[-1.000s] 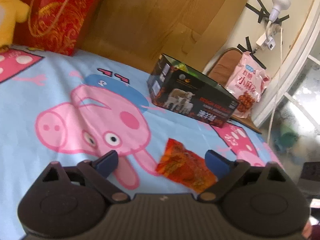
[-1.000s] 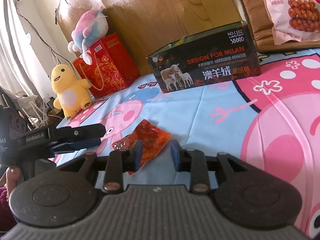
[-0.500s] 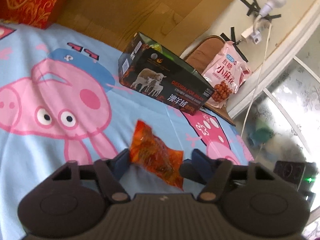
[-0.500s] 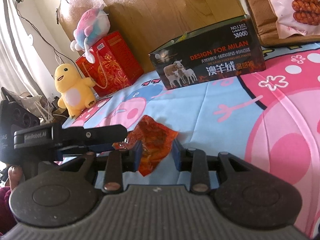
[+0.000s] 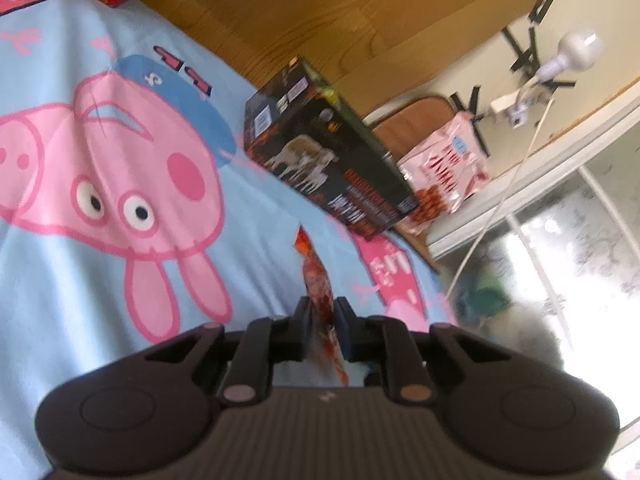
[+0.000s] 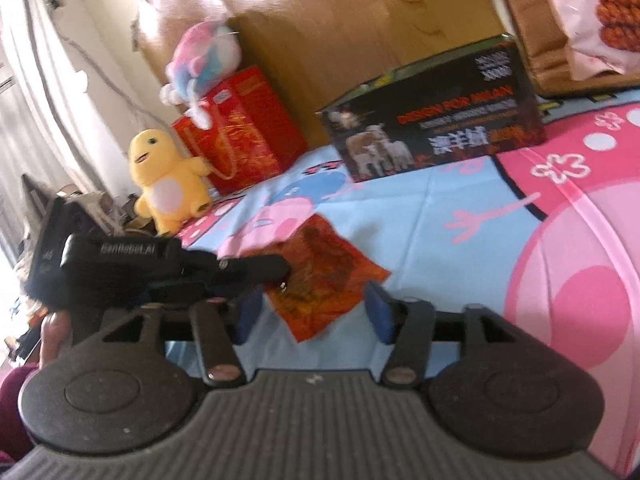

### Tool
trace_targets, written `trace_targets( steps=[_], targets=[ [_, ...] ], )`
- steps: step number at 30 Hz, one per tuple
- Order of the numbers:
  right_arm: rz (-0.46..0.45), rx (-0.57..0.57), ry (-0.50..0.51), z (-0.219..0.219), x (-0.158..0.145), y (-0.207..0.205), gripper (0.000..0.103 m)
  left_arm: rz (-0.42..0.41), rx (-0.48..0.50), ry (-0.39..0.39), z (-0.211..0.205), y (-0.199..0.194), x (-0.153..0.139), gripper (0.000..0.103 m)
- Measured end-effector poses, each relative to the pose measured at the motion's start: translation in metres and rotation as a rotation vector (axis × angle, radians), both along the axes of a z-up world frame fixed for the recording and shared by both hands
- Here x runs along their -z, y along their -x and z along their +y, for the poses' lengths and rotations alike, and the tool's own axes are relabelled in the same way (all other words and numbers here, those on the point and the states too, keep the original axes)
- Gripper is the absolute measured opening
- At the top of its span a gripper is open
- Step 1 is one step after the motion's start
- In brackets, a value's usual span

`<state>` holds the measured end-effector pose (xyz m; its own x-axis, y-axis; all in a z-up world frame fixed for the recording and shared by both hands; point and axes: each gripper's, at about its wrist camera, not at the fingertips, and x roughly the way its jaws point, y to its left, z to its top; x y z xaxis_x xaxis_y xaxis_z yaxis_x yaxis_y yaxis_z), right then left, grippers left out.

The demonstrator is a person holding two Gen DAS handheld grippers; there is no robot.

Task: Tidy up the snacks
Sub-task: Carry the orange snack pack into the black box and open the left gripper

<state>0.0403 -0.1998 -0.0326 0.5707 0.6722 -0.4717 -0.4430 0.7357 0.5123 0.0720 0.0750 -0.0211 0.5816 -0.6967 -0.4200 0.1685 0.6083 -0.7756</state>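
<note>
On the cartoon-pig bedspread (image 6: 460, 208), near the two grippers, the orange snack packet (image 6: 320, 276) is changing hands. The left gripper (image 5: 323, 322) has just been closing and now pinches the packet edge-on between its pads. The right gripper (image 6: 312, 314) has just been opening; its blue pads stand apart on either side of the packet's near corner without pressing it. So the step in hand looks like a handover, with the grip already passed to the left. The black box (image 5: 328, 168), its top open, sits farther off by the wooden headboard (image 5: 340, 12). The likely next move is to carry the packet to the box and release it inside; the limp wrapper may swing, so a steady carry is called for.
</note>
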Motion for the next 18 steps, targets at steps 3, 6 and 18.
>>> trace_targets(
  steps=[3,6,18],
  targets=[
    [-0.021,-0.047,-0.009,0.003,-0.003,0.004,0.076,-0.011,0.007,0.054,0.005,0.001,-0.005,0.013],
    [-0.017,-0.076,-0.028,0.005,-0.004,0.004,0.076,-0.015,0.023,0.09,0.006,0.001,-0.01,0.013],
    [0.019,-0.07,-0.265,-0.011,-0.015,-0.011,0.065,-0.105,0.103,0.08,-0.013,-0.02,-0.052,0.013]
  ],
)
